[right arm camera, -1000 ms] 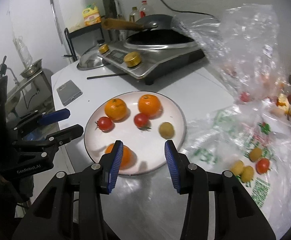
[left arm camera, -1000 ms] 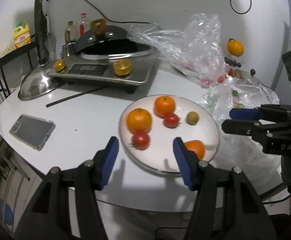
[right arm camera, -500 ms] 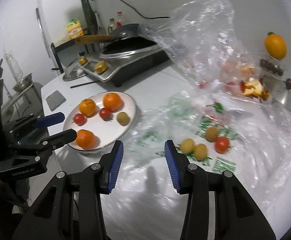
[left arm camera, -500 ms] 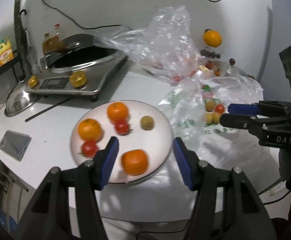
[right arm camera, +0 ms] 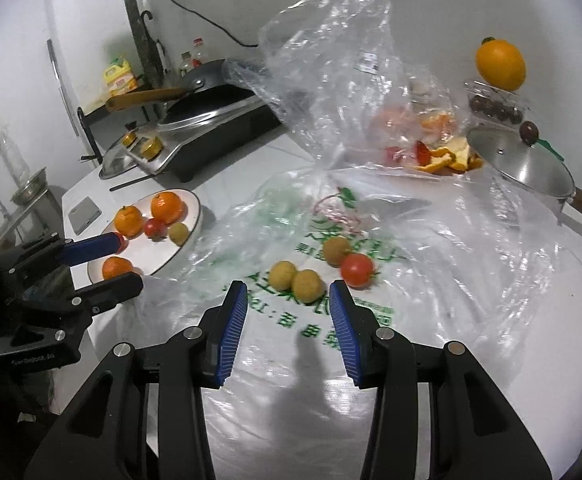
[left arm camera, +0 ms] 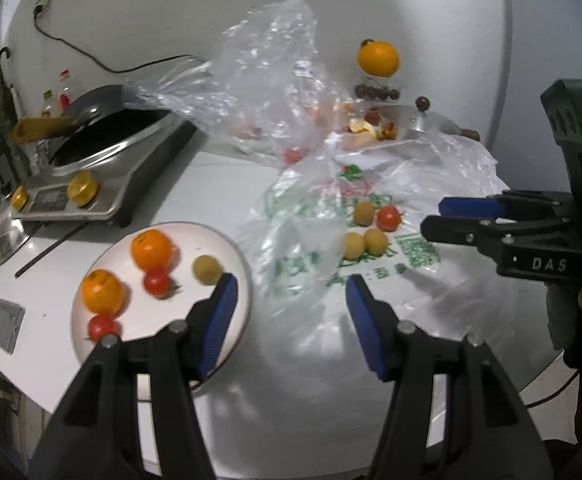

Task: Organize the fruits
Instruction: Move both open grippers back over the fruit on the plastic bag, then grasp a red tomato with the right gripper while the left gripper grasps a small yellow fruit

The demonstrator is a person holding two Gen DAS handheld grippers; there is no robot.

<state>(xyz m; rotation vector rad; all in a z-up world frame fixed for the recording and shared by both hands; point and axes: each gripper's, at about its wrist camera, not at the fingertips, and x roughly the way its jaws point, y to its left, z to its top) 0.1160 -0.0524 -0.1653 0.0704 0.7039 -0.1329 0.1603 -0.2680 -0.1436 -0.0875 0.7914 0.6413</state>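
Observation:
A white plate (left arm camera: 227, 248) (right arm camera: 195, 204) at the left holds oranges (left arm camera: 152, 249), tomatoes (left arm camera: 157, 282) and a small yellow-brown fruit (left arm camera: 207, 269). On a flat printed plastic bag (right arm camera: 371, 320) lie three yellow-brown fruits (right arm camera: 307, 285) (left arm camera: 375, 241) and a red tomato (right arm camera: 357, 270) (left arm camera: 389, 218). My right gripper (right arm camera: 287, 304) is open and empty, just short of these fruits; it also shows in the left wrist view (left arm camera: 443, 216). My left gripper (left arm camera: 289, 294) is open and empty over the plate's right edge.
An induction cooker (left arm camera: 103, 184) with a wok stands at the back left. A crumpled clear bag (right arm camera: 343, 80) with peels stands behind. A pot lid (right arm camera: 523, 164), a phone (left arm camera: 0, 324) and an orange (right arm camera: 501, 65) are around.
Both grippers have swung right, from the plate toward the loose fruits on the printed bag. The right gripper is now close before them. Both stay open.

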